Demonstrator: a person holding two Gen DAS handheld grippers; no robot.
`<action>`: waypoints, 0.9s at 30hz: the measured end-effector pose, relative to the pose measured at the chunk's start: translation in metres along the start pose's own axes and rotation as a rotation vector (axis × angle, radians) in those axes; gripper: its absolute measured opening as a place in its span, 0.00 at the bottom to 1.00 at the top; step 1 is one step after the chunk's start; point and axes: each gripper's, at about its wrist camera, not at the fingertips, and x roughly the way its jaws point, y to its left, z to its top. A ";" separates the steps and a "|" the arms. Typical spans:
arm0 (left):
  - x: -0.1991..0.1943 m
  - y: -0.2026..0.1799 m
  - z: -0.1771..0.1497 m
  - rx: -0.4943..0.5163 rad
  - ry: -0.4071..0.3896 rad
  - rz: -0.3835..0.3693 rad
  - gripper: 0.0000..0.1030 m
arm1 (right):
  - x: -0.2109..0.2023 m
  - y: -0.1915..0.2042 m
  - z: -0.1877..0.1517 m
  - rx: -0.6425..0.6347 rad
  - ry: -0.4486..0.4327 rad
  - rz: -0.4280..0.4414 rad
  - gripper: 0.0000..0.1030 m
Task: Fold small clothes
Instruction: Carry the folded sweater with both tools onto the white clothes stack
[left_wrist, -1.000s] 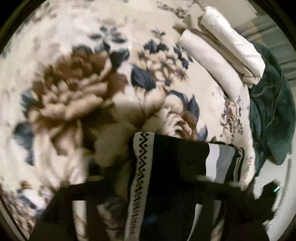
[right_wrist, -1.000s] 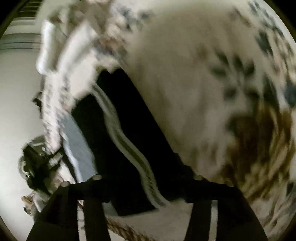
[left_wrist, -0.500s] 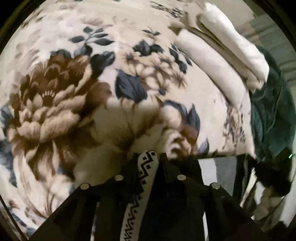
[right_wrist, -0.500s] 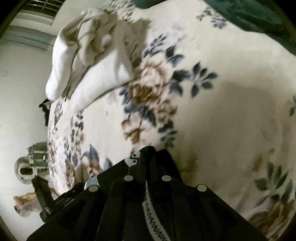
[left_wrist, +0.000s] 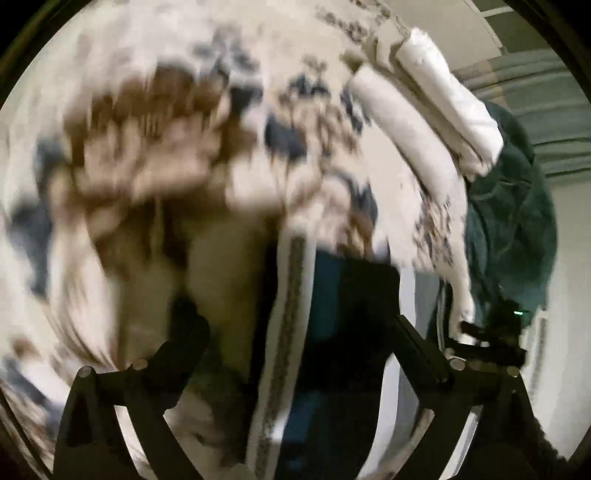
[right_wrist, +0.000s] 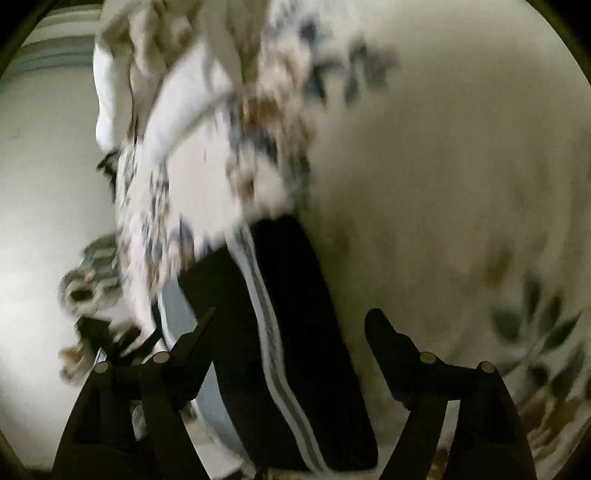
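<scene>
A small dark garment (left_wrist: 347, 332) with a white patterned band and grey-white stripes lies on the flowered blanket (left_wrist: 155, 155). In the left wrist view my left gripper (left_wrist: 295, 317) stands open over it, one finger on each side. In the right wrist view the same garment (right_wrist: 295, 332) lies between the spread fingers of my open right gripper (right_wrist: 291, 325). Both views are blurred by motion. The right gripper also shows at the blanket's edge in the left wrist view (left_wrist: 491, 343).
Folded white cloths (left_wrist: 436, 107) lie stacked at the far edge of the blanket, also in the right wrist view (right_wrist: 155, 85). A dark green cloth (left_wrist: 509, 206) hangs at the right. Small objects (right_wrist: 92, 273) sit on the floor beside the bed.
Half a second ago both grippers were shut on the garment's banded edge. Now both are open and the garment lies flat on the blanket between their fingers.
</scene>
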 end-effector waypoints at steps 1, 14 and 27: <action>0.010 0.004 -0.008 -0.010 0.030 -0.012 0.96 | 0.012 -0.009 -0.007 0.009 0.056 0.034 0.78; 0.055 -0.009 -0.016 0.039 0.084 -0.138 0.95 | 0.113 0.023 -0.036 -0.123 0.252 0.249 0.81; -0.008 -0.098 0.037 0.208 0.076 -0.151 0.24 | 0.045 0.084 -0.059 -0.066 0.019 0.257 0.25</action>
